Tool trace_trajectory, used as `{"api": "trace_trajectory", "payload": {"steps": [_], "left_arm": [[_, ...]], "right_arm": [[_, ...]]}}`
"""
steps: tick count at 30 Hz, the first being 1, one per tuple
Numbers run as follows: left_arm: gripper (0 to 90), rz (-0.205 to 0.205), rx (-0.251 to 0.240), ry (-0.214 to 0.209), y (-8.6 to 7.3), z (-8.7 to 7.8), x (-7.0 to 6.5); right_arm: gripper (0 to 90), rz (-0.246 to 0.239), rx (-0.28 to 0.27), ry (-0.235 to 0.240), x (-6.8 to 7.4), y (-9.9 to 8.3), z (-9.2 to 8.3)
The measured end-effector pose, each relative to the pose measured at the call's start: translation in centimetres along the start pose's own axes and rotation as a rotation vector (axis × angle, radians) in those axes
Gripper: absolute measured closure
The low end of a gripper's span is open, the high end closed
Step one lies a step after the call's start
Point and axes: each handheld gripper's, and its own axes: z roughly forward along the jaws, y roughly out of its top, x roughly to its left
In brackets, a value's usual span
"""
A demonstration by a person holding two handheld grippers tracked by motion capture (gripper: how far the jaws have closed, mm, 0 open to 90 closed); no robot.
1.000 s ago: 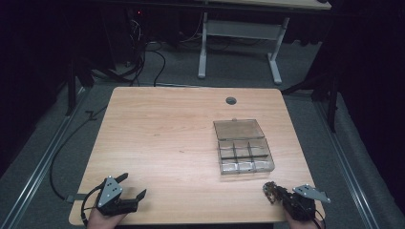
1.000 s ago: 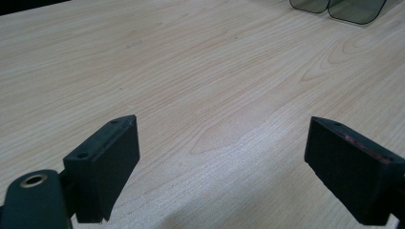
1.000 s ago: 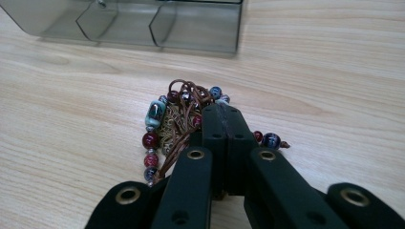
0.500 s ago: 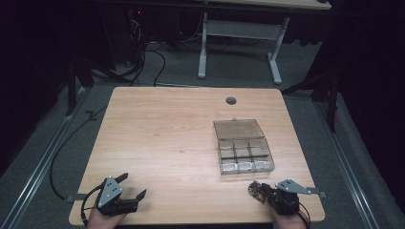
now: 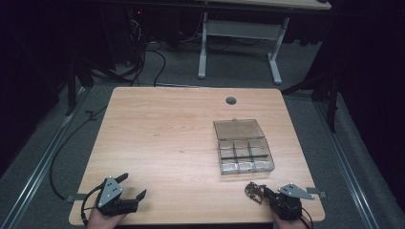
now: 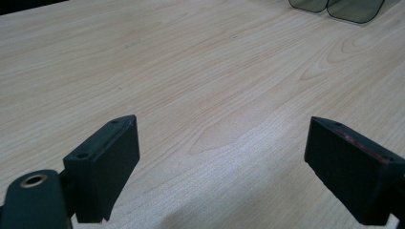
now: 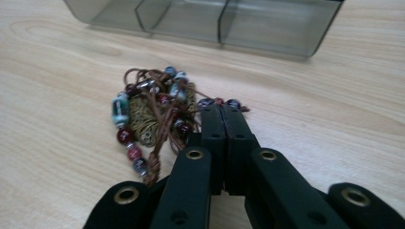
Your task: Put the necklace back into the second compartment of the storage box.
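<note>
Your left hand-held gripper [image 5: 131,196] rests wide open and empty over the pale wood-grain worktop [image 5: 167,133]. Your right hand-held gripper [image 7: 222,112] has its jaws pressed together on the brown cord of a beaded necklace [image 7: 153,112], bunched up with glassy beads. It lies on the worktop just before the clear plastic compartment box [image 5: 243,145], whose lid is open.

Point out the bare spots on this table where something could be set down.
Most of the light wooden table is bare: the whole stretch left of the clear plastic compartment box, up to the far edge. The near right corner is crowded, where the right tool pinches a brown beaded necklace before the box. The left tool sits near left.
</note>
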Motion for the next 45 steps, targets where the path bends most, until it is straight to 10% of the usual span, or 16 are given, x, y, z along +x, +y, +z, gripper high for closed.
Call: {"api": "trace_trajectory", "payload": {"steps": [9, 20, 45], "left_arm": [[12.1, -0.003, -0.005, 0.004, 0.0, 0.0, 0.0], [12.1, -0.013, -0.009, 0.004, 0.0, -0.1, 0.1], [12.0, -0.036, -0.016, -0.012, -0.1, -0.2, 0.3]], "right_arm": [[89.5, -0.053, 0.006, 0.026, 1.5, 0.4, 0.5], [87.6, 0.005, -0.017, -0.008, 0.2, 0.4, -0.1], [56.5, 0.024, 0.307, 0.008, -0.5, 5.0, -1.1]]}}
